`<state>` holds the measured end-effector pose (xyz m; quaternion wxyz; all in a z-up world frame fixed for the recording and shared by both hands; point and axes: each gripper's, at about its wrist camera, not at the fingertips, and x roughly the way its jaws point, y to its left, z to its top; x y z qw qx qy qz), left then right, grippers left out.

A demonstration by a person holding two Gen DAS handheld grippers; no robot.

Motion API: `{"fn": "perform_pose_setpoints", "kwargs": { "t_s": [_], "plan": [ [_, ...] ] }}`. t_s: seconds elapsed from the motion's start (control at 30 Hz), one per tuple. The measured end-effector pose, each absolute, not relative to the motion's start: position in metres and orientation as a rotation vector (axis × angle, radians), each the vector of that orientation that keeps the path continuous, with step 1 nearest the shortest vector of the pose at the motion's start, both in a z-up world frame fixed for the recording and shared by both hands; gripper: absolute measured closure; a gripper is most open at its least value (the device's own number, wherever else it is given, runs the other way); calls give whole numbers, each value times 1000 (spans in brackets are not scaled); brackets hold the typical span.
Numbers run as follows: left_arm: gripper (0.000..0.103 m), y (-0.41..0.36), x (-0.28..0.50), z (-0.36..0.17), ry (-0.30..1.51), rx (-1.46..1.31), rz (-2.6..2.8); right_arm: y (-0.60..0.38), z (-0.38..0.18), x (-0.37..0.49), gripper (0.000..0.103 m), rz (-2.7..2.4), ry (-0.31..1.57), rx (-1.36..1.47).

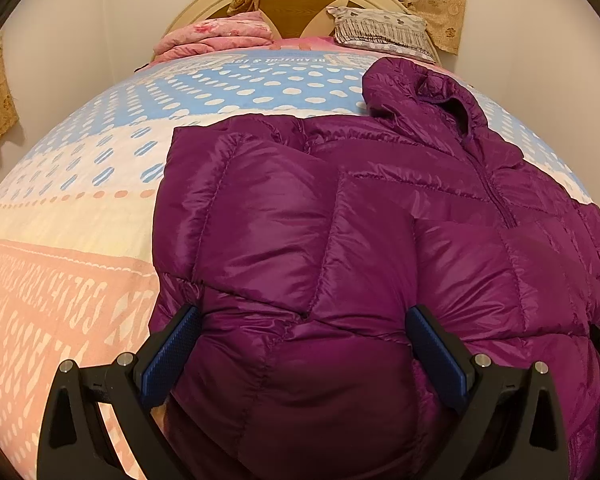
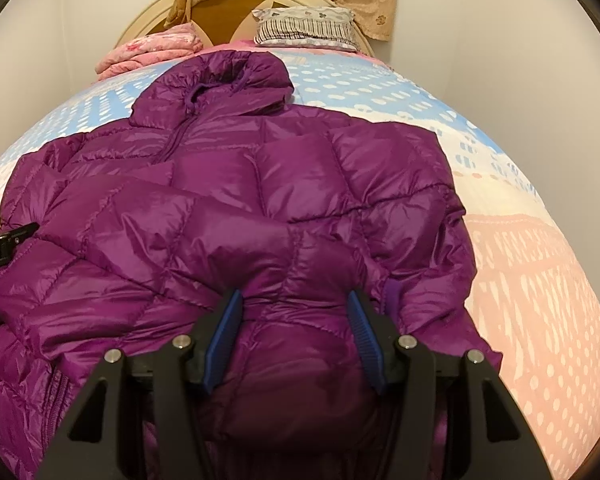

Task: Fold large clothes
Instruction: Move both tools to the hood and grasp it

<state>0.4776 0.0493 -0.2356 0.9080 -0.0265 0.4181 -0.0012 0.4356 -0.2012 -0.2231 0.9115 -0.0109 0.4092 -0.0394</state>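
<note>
Your purple down jacket (image 1: 340,220) lies spread across the bed (image 1: 60,220), hood (image 2: 236,80) toward the headboard, both sleeves already laid in over the front. You have the left tool (image 1: 304,344) wide over the near hem, its blue pads pressed into puffy fabric that bulges between them; whether it truly grips, you cannot tell. The right tool (image 2: 296,334) stands about half open, astride a raised ridge near the cuff, pads touching its sides. Both sit at the bottom edge, probably so you can lift the hem toward the hood.
</note>
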Motion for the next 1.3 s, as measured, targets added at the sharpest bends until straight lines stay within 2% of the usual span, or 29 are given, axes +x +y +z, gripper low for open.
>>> {"fn": "perform_pose_setpoints", "kwargs": {
  "t_s": [0.43, 0.6, 0.73, 1.03, 1.3],
  "plan": [
    [1, 56, 476, -233, 885, -54, -28, -198, -222, 431, 40, -102, 852, -7],
    [1, 60, 464, -189, 848, -19, -74, -205, -209, 440, 14, 76, 943, 32],
    [1, 49, 473, -148, 784, 64, -133, -208, -181, 451, 13, 153, 957, 16],
    [1, 23, 610, -128, 835, -36, -213, -242, -128, 572, 12, 224, 888, 150],
    [1, 2, 725, -149, 898, -103, -207, -249, -143, 696, 12, 179, 881, 219]
  ]
}}
